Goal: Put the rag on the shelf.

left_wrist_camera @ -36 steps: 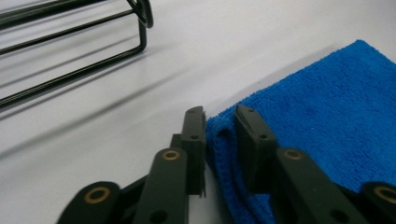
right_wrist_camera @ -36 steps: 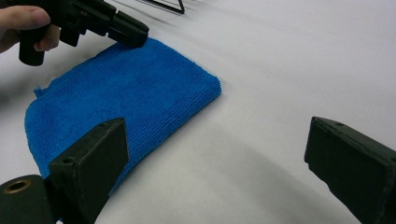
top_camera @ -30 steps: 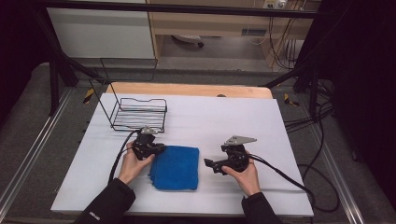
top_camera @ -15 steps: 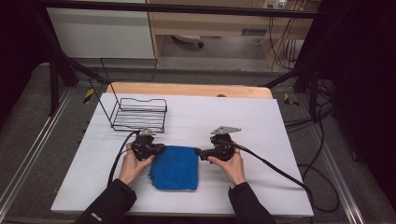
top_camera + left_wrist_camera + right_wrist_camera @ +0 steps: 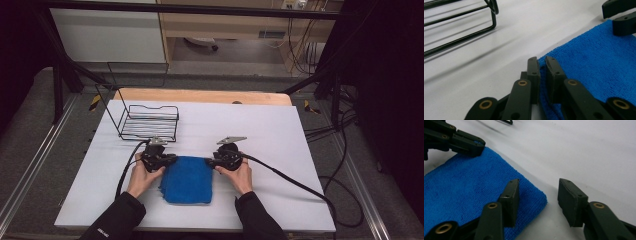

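A folded blue cloth (image 5: pixel 189 179) lies on the white table between my two hands. My left gripper (image 5: pixel 171 159) is at its far left corner, and in the left gripper view the gripper (image 5: pixel 541 63) is shut on the edge of the cloth (image 5: pixel 599 57). My right gripper (image 5: pixel 209 162) is at the far right corner. In the right gripper view that gripper (image 5: pixel 539 188) stands open astride the corner of the cloth (image 5: pixel 466 185), one jaw on the fabric and one over bare table. Its jaws have just been closing, and the pads are not pressing on the cloth.
A black wire basket (image 5: pixel 148 122) stands behind the left gripper, close to it; its wires (image 5: pixel 461 25) show in the left gripper view. A wooden board (image 5: pixel 200 96) lines the far edge of the table (image 5: pixel 280 130). Cables trail from both grippers.
My right gripper has slid left across the table to the cloth's far right corner and its jaws have narrowed. The left gripper and the cloth have stayed put.
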The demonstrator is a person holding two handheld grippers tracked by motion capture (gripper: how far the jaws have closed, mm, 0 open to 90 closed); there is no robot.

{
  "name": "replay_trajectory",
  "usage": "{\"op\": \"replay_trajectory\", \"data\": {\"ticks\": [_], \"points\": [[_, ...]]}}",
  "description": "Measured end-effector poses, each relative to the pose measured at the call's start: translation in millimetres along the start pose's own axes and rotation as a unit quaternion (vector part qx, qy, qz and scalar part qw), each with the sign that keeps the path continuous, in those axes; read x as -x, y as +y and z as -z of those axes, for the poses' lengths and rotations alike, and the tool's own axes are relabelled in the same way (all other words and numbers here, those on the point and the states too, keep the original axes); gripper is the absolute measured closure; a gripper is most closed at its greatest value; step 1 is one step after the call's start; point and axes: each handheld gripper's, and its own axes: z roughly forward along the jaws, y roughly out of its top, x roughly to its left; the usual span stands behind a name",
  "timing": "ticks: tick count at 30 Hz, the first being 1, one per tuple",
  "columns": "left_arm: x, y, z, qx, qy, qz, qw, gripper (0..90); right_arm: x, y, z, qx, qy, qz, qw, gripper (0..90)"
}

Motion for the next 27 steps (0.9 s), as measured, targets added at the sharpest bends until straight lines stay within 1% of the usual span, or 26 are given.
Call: {"op": "replay_trajectory", "data": {"ticks": [2, 5, 6, 11, 13, 15, 17, 19, 22, 24, 27], "points": [[-0.6, -0.2, 0.0, 0.001, -0.001, 0.002, 1.0, 82.1, 0.8, 0.6, 0.1, -0.004, 0.003, -0.003, 1.0, 60.1], [-0.8, -0.1, 0.0, 0.001, -0.002, 0.001, 1.0, 82.0, 2.4, -0.3, -2.9, -0.013, 0.005, -0.007, 0.9999, 64.3], [-1.1, -0.2, 0.1, 0.001, -0.003, 0.001, 1.0, 82.0, 2.4, -0.3, -3.0, -0.013, 0.004, -0.008, 0.9999, 66.2], [-1.3, -0.2, 0.1, 0.001, -0.004, 0.002, 1.0, 82.1, 1.7, -0.5, -3.1, -0.022, 0.019, -0.019, 0.9994, 76.0], [-1.5, -0.2, 0.2, 0.001, -0.005, 0.005, 1.0, 82.1, 2.2, 0.1, -3.3, -0.028, 0.028, -0.027, 0.9988, 79.8], [-2.4, 0.0, 0.2, 0.001, -0.007, 0.006, 1.0, 82.3, 3.0, 0.8, -3.4, -0.032, 0.032, -0.038, 0.9983, 82.9], [-3.1, -0.3, 0.2, 0.002, -0.01, 0.01, 0.9999, 82.6, 3.1, 1.6, -3.0, -0.035, 0.034, -0.049, 0.9976, 84.3], [-3.2, -0.2, 0.2, 0.002, -0.01, 0.012, 0.9999, 82.9, 3.2, 2.2, -2.5, -0.036, 0.036, -0.052, 0.9974, 85.0], [-4.1, 0.0, 0.6, 0.001, -0.013, 0.019, 0.9997, 83.4, 3.2, 2.6, -1.4, -0.035, 0.038, -0.051, 0.9974, 85.5], [-4.6, 0.0, 0.7, 0.002, -0.016, 0.028, 0.9995, 84.0, 3.2, 3.1, -0.4, -0.033, 0.038, -0.049, 0.9975, 85.6], [-5.5, 0.7, 1.4, 0.0, -0.018, 0.033, 0.9993, 84.4, 2.5, 4.0, 1.6, -0.03, 0.039, -0.05, 0.9975, 85.6]]}}
